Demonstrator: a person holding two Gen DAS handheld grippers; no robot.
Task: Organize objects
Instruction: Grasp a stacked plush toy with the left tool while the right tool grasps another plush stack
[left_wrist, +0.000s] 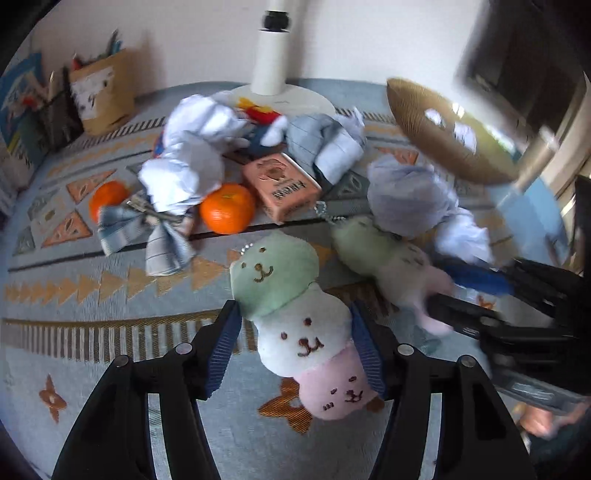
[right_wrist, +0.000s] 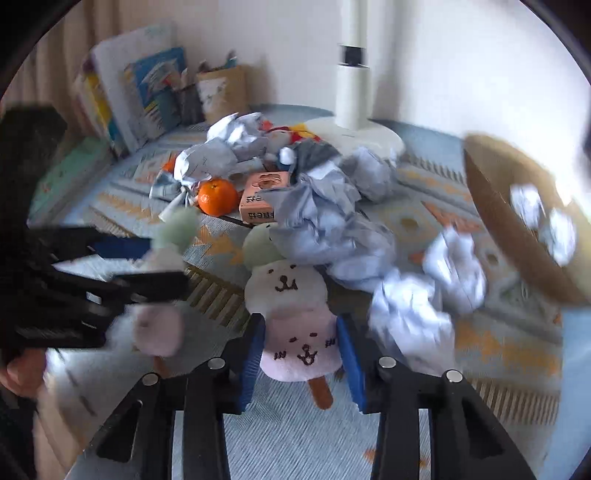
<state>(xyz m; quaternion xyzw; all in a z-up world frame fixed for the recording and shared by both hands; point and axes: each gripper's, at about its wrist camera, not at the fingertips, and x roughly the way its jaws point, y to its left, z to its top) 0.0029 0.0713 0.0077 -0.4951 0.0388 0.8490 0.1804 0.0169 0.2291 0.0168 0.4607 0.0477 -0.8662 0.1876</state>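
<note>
A patterned rug (left_wrist: 110, 295) in pale blue and orange spreads beneath both grippers. Beyond them, at its far edge, stands a white floor stand (left_wrist: 271, 55) on a round base. To the right of both grippers a woven brown basket (left_wrist: 443, 136) sits tilted and blurred, with crumpled white paper inside. Ahead of the grippers is a heap of crumpled paper and cloth (left_wrist: 192, 147), and a second clump of bluish crumpled paper (right_wrist: 332, 229) lies just ahead and right of the right gripper.

The left gripper (left_wrist: 295, 347) is closed on a three-tier plush popsicle toy (left_wrist: 299, 325), with green, white and pink animal faces; its blue pads press on the white and pink tiers, and the toy hangs above the rug. The right gripper (right_wrist: 301, 354) clamps a second plush popsicle toy (right_wrist: 291, 314) of the same kind at its pink tier, the brown stick poking out below the pads. In the left wrist view this second toy shows to the right, just beside the first.

Past the left gripper's tips lie a salmon-pink box (left_wrist: 284, 184), an orange mandarin (left_wrist: 227, 208) touching its left side, and another mandarin (left_wrist: 107, 197) farther left. A brown paper bag (left_wrist: 103, 92) stands against the wall at far left.
</note>
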